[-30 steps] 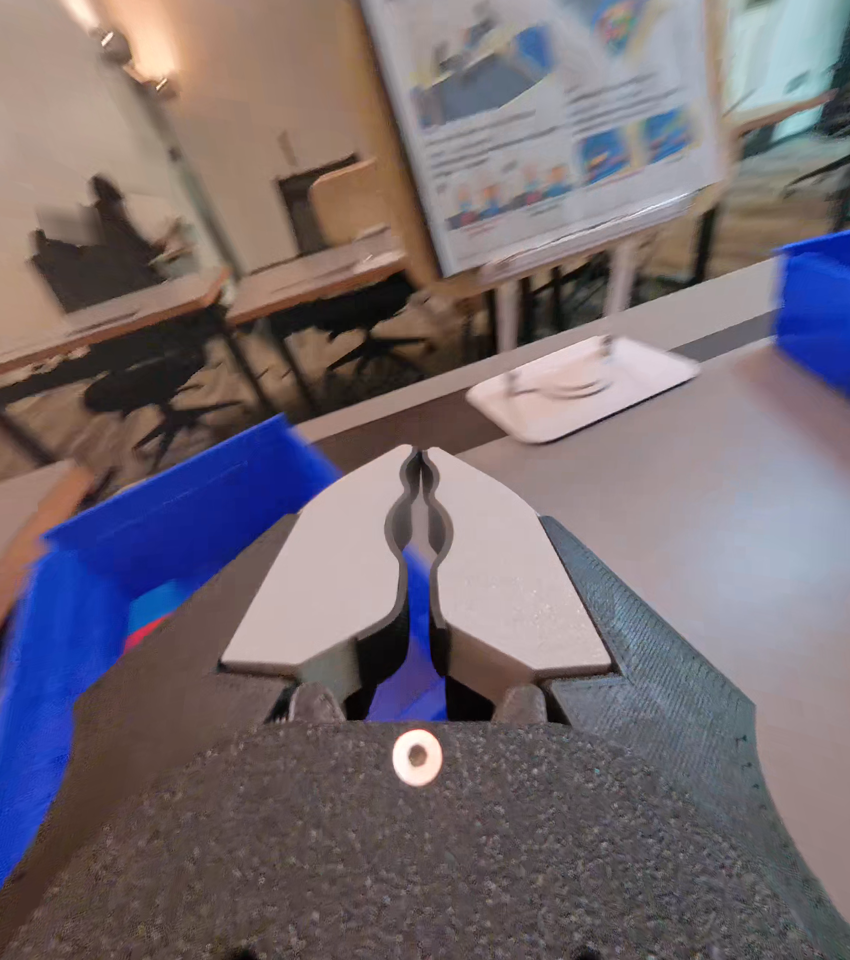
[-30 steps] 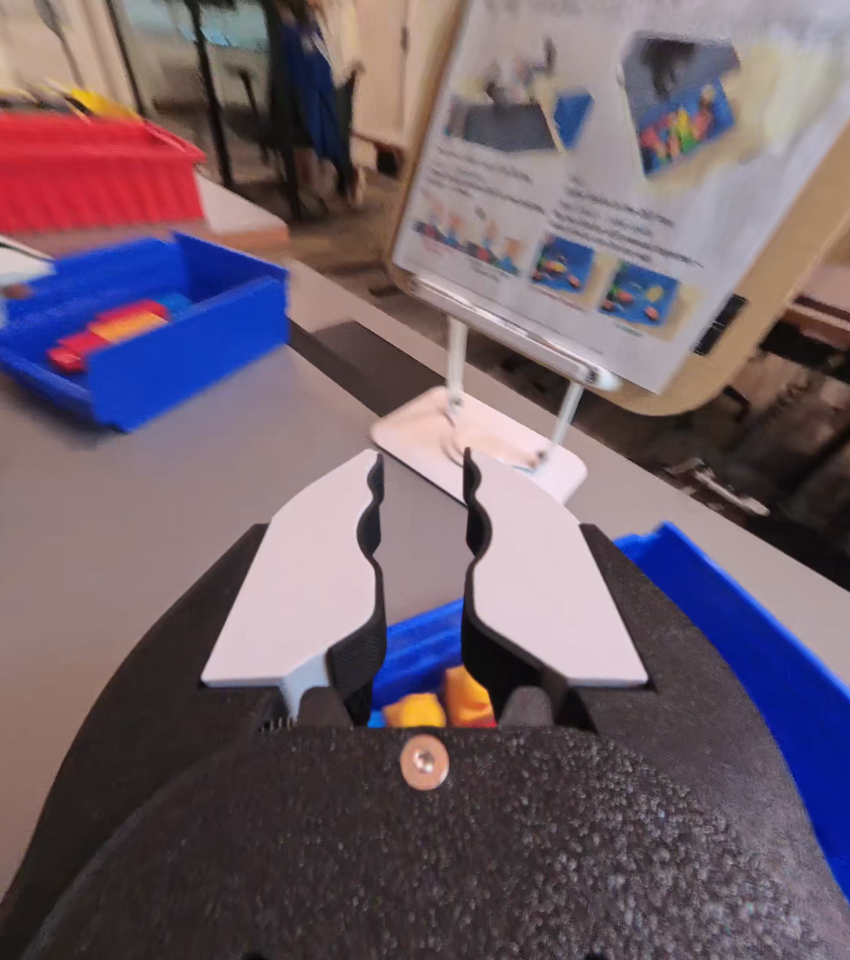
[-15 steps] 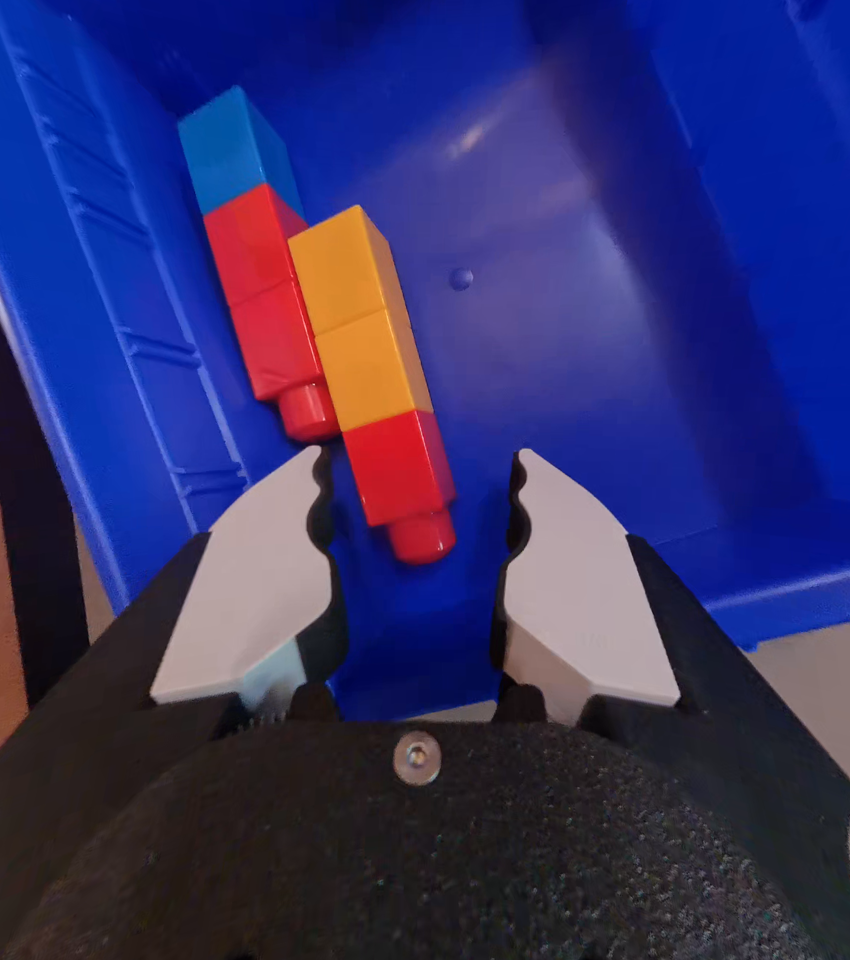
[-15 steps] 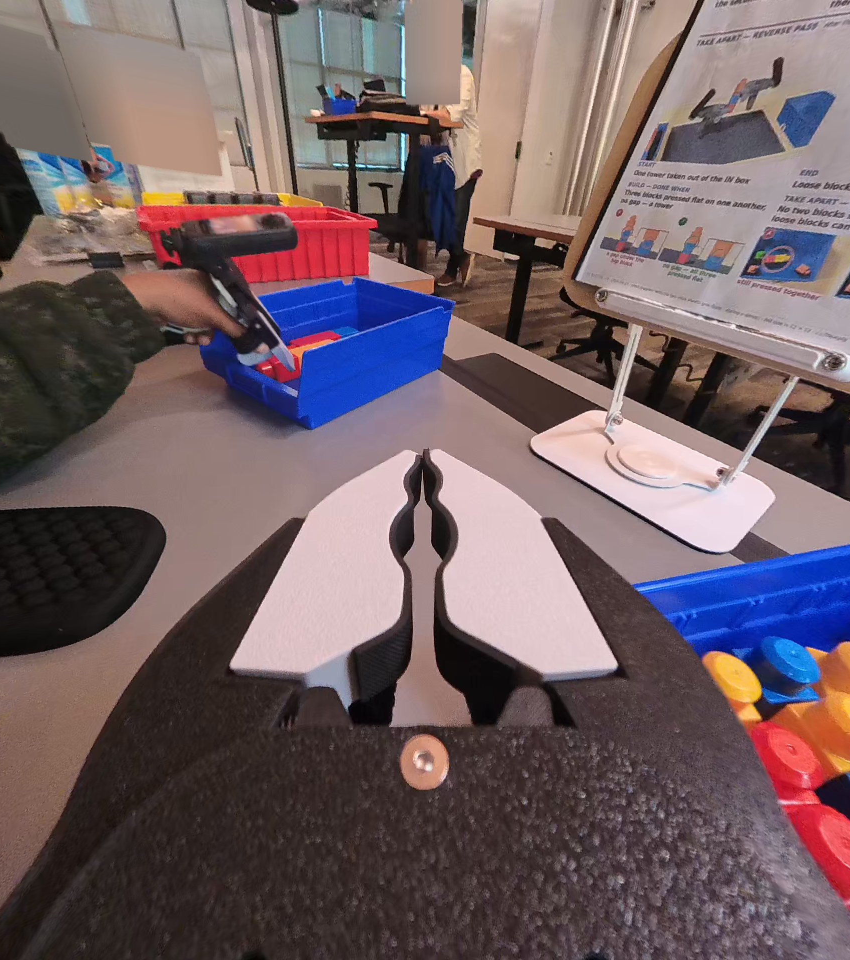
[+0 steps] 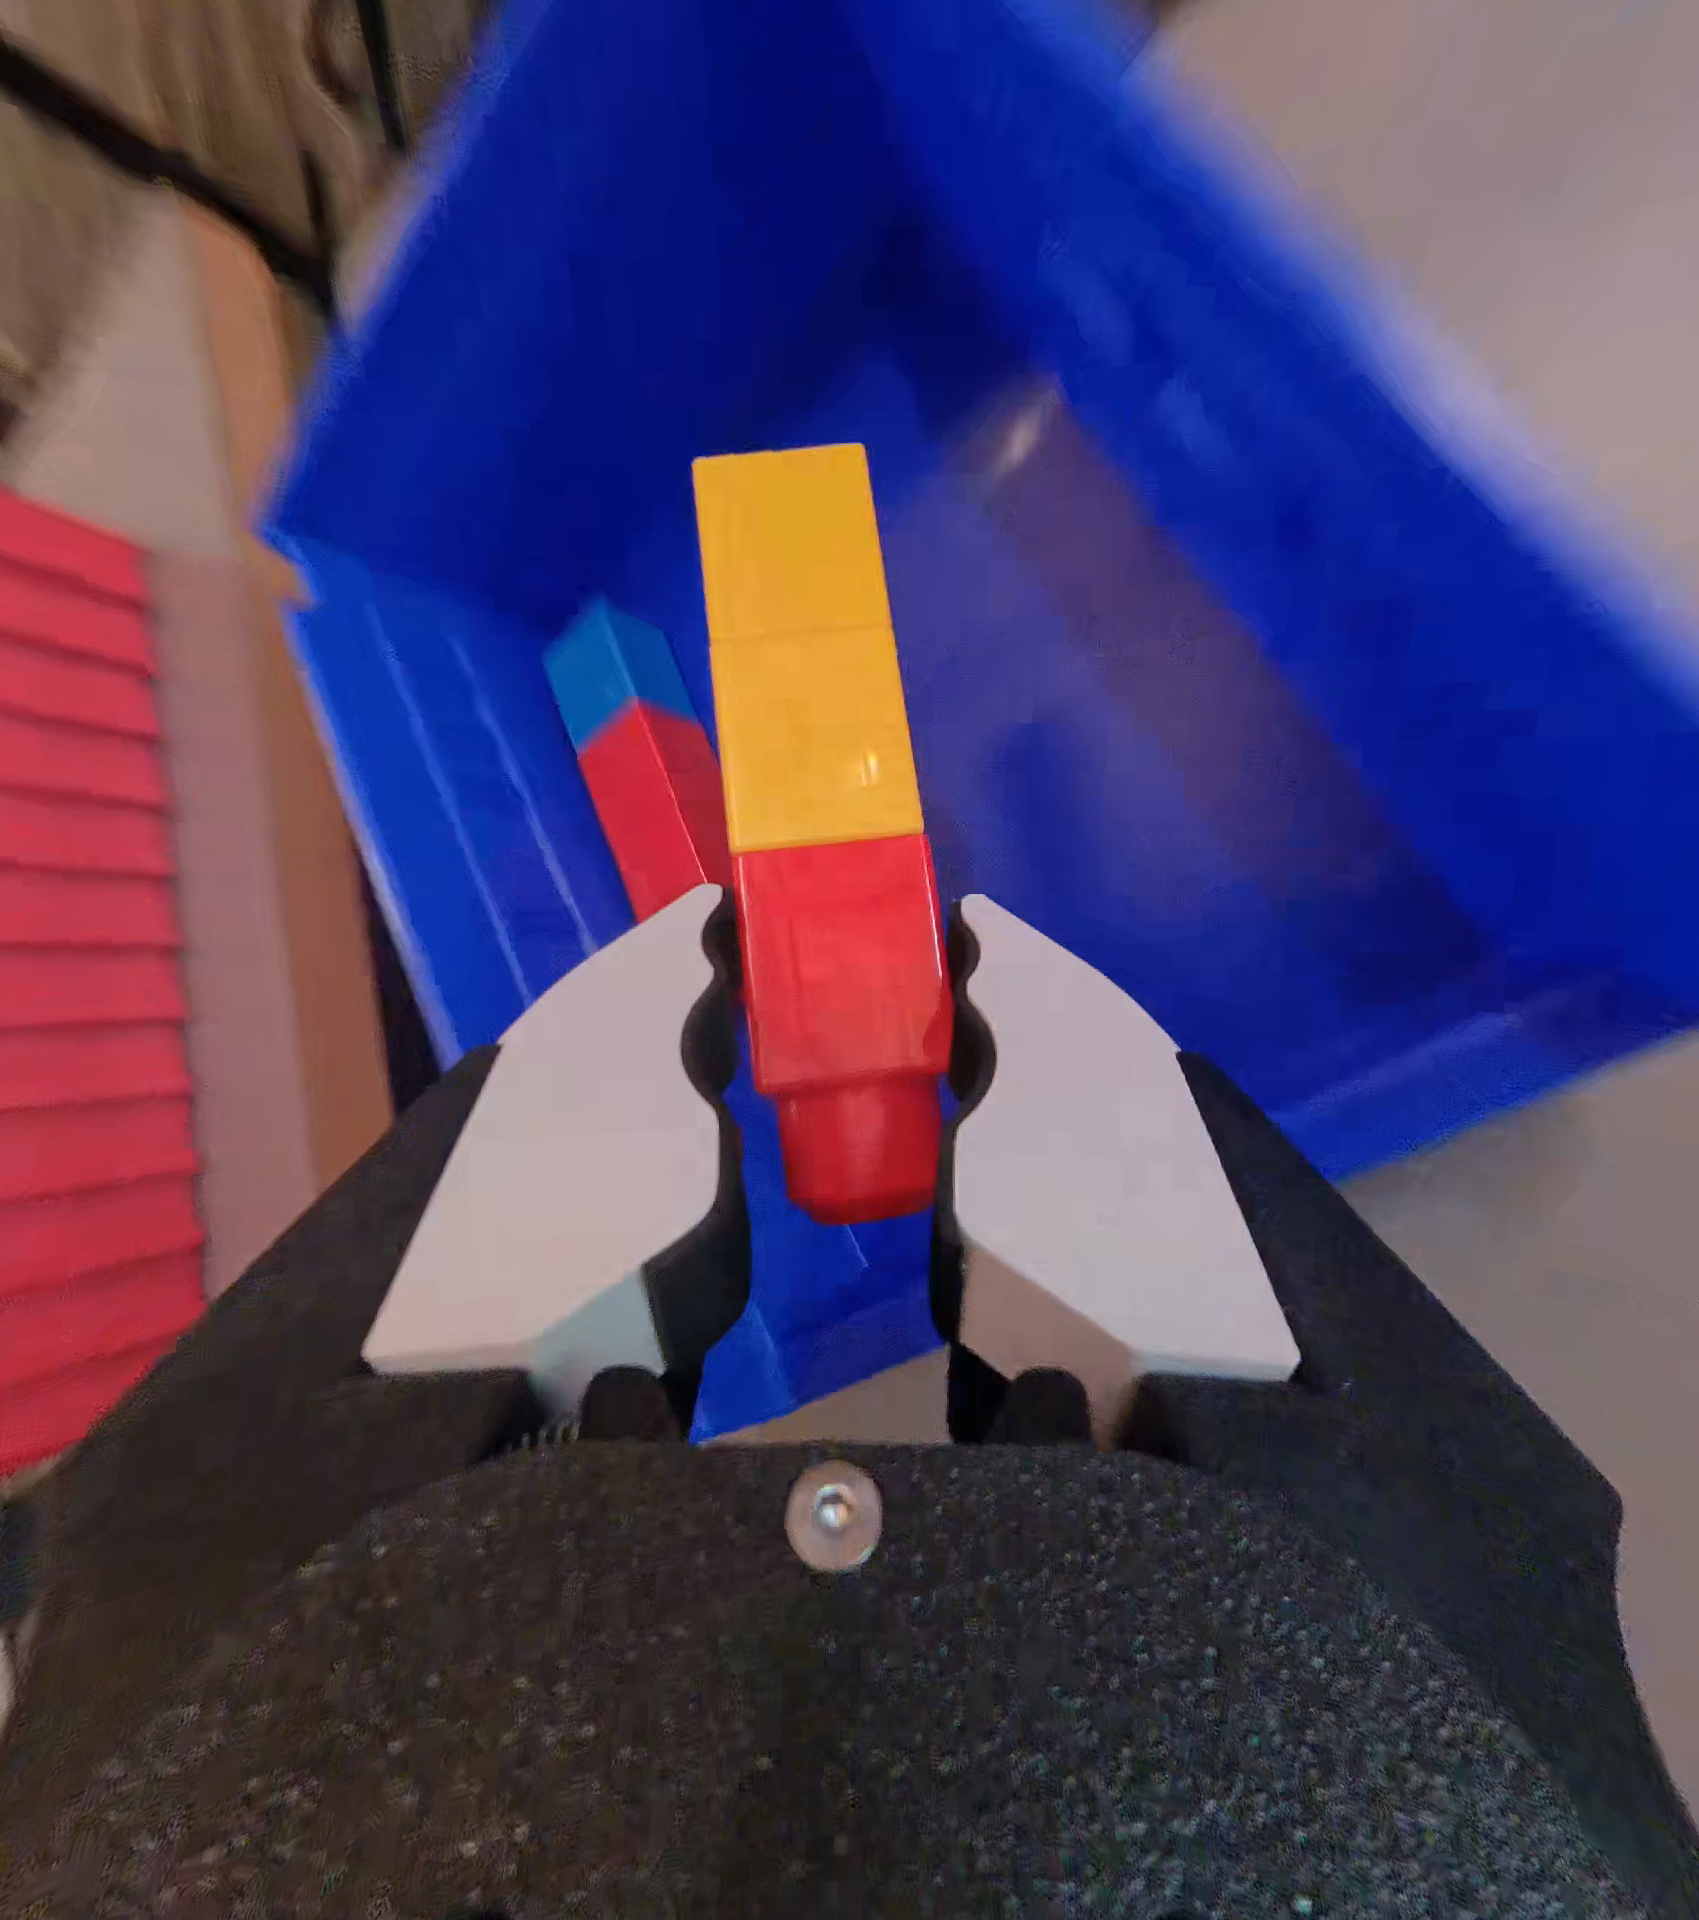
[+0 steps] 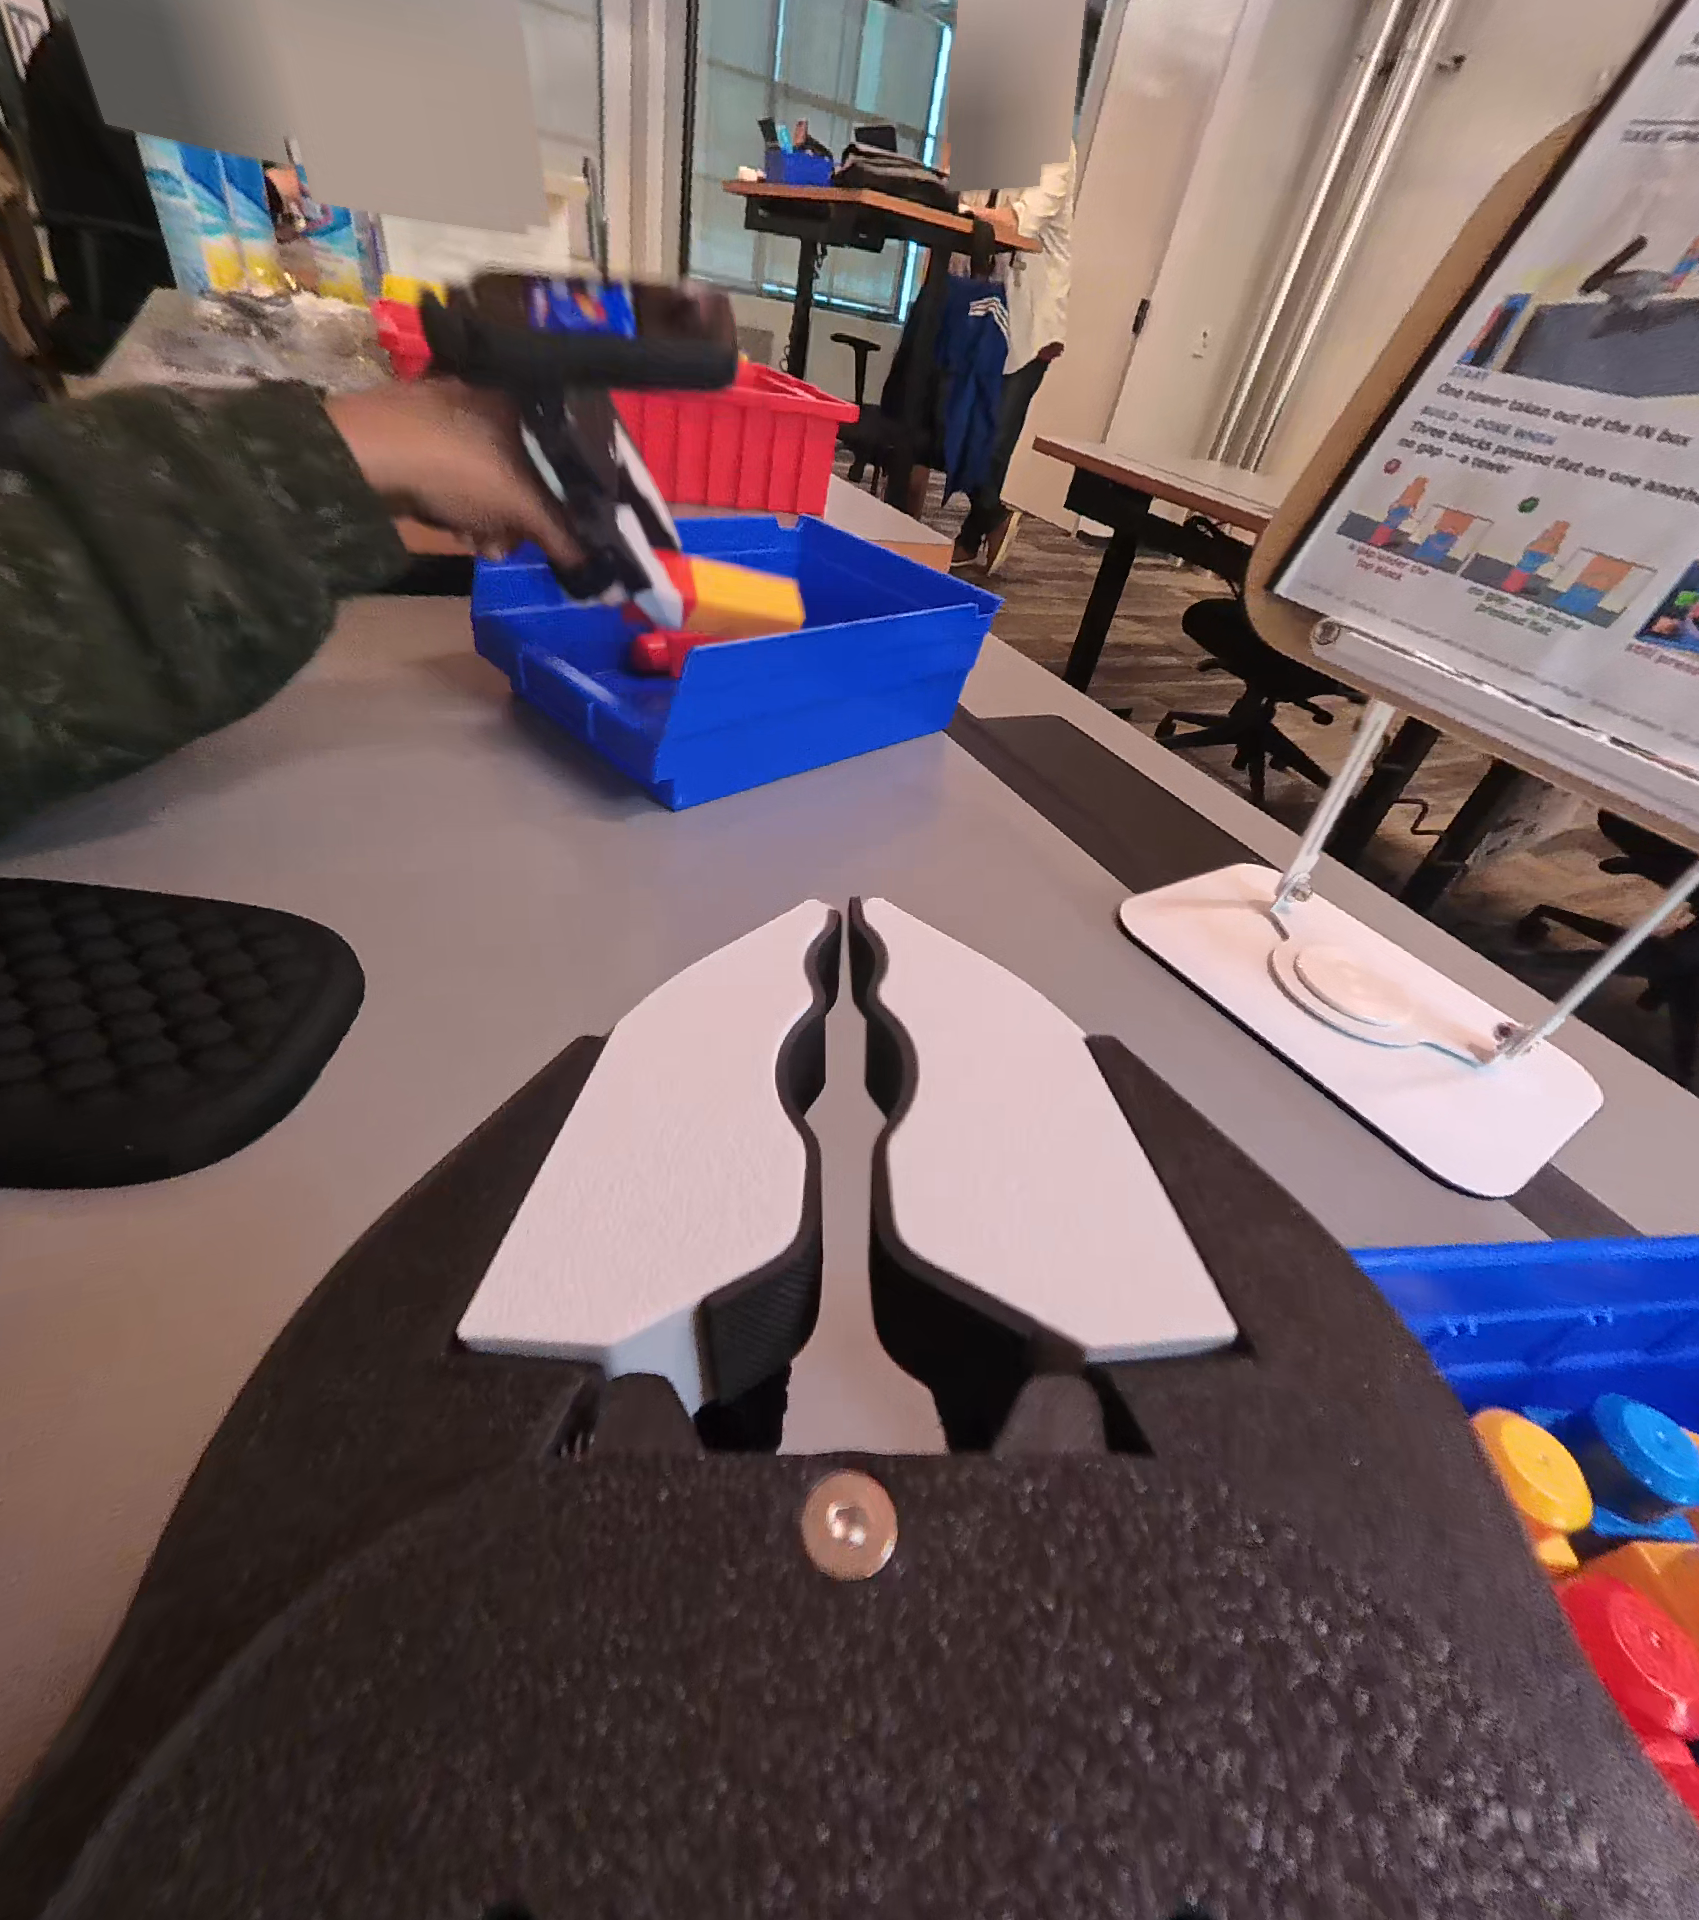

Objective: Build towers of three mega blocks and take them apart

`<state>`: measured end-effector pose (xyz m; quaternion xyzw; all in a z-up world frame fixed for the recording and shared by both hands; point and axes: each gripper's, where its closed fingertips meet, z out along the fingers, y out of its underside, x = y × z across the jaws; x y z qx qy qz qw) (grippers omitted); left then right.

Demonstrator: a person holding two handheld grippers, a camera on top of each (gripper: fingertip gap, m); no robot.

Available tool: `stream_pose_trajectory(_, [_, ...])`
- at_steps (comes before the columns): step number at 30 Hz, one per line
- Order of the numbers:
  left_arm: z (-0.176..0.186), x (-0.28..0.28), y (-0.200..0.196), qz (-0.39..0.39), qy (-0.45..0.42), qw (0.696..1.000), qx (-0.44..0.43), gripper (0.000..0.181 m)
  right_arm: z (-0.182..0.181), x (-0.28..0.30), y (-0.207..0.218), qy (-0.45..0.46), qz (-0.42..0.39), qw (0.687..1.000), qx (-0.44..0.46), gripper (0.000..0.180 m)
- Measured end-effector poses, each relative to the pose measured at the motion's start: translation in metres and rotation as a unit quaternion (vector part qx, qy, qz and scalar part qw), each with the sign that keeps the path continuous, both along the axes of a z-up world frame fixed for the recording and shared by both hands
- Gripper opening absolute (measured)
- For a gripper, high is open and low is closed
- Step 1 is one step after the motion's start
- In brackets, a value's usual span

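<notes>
My left gripper [image 5: 837, 935] is shut on the red end block of a tower [image 5: 814, 769] of one red and two yellow blocks, and holds it lifted over the blue bin [image 5: 1240, 520]. A second tower [image 5: 632, 748], blue and red, lies in that bin against its left wall. In the right wrist view the left gripper [image 6: 658, 597] shows far off, holding the tower [image 6: 741, 603] above the same bin [image 6: 772, 686]. My right gripper [image 6: 845, 914] is shut with nothing between its fingers, low over the grey table [image 6: 512, 883].
A second blue bin [image 6: 1603, 1320] with several loose red, yellow and blue blocks [image 6: 1655, 1558] sits at my right. A black textured mat [image 6: 76, 1029] lies at left. A white stand [image 6: 1364, 1029] carries an instruction board. A red crate [image 5: 24, 935] stands behind the far bin. Left tips to right tips: about 45 cm.
My left gripper closed on the red end of the red-and-yellow tower and lifted it off the bin floor. My right gripper stayed shut and hardly moved.
</notes>
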<state>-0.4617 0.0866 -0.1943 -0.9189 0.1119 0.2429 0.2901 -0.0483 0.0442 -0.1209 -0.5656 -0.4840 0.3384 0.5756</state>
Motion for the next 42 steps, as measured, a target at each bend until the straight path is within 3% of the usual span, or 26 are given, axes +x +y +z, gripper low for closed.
stream_pose_trajectory(4, [0.082, 0.086, -0.011, -0.135, 0.008, 0.985, 0.107, 0.037, 0.000, -0.016, -0.008, -0.023, 0.010, 0.999, 0.034, 0.013])
stream_pose_trajectory(7, [0.107, 0.172, -0.030, -0.279, -0.024, 0.953, 0.112, 0.037, 0.008, -0.030, -0.012, -0.067, -0.004, 0.992, 0.103, 0.030])
stream_pose_trajectory(12, [0.075, 0.274, -0.067, -0.445, 0.011, 0.895, 0.018, 0.037, 0.016, -0.045, -0.024, -0.168, 0.001, 0.964, 0.207, 0.046])
stream_pose_trajectory(16, [0.048, 0.324, -0.090, -0.524, 0.027, 0.851, -0.032, 0.037, -0.021, -0.055, -0.026, -0.256, 0.020, 0.940, 0.224, 0.057])
stream_pose_trajectory(18, [0.048, 0.338, -0.096, -0.550, 0.017, 0.835, -0.027, 0.037, -0.039, -0.059, -0.025, -0.270, 0.025, 0.932, 0.242, 0.043])
stream_pose_trajectory(21, [0.066, 0.350, -0.101, -0.580, -0.055, 0.812, 0.027, 0.036, -0.042, -0.063, -0.031, -0.213, 0.052, 0.953, 0.208, 0.037])
stream_pose_trajectory(24, [0.114, 0.352, -0.091, -0.578, -0.178, 0.775, 0.183, 0.057, -0.018, -0.062, -0.037, -0.089, 0.094, 0.984, 0.120, 0.036])
stream_pose_trajectory(25, [0.125, 0.349, -0.091, -0.574, -0.232, 0.756, 0.213, 0.055, -0.009, -0.061, -0.039, -0.048, 0.108, 0.989, 0.091, 0.036])
stream_pose_trajectory(28, [0.134, 0.347, -0.096, -0.576, -0.363, 0.692, 0.239, 0.055, 0.015, -0.056, -0.049, 0.051, 0.158, 0.986, 0.019, 0.036])
stream_pose_trajectory(32, [0.116, 0.364, -0.099, -0.590, -0.415, 0.656, 0.224, 0.051, 0.023, -0.056, -0.061, 0.099, 0.197, 0.975, -0.021, 0.036])
stream_pose_trajectory(37, [0.095, 0.381, -0.093, -0.596, -0.375, 0.677, 0.212, 0.038, 0.007, -0.063, -0.059, 0.078, 0.191, 0.978, -0.042, 0.037])
stream_pose_trajectory(42, [0.063, 0.363, -0.072, -0.565, -0.318, 0.742, 0.171, 0.037, -0.005, -0.054, -0.042, 0.001, 0.174, 0.983, -0.051, 0.050])
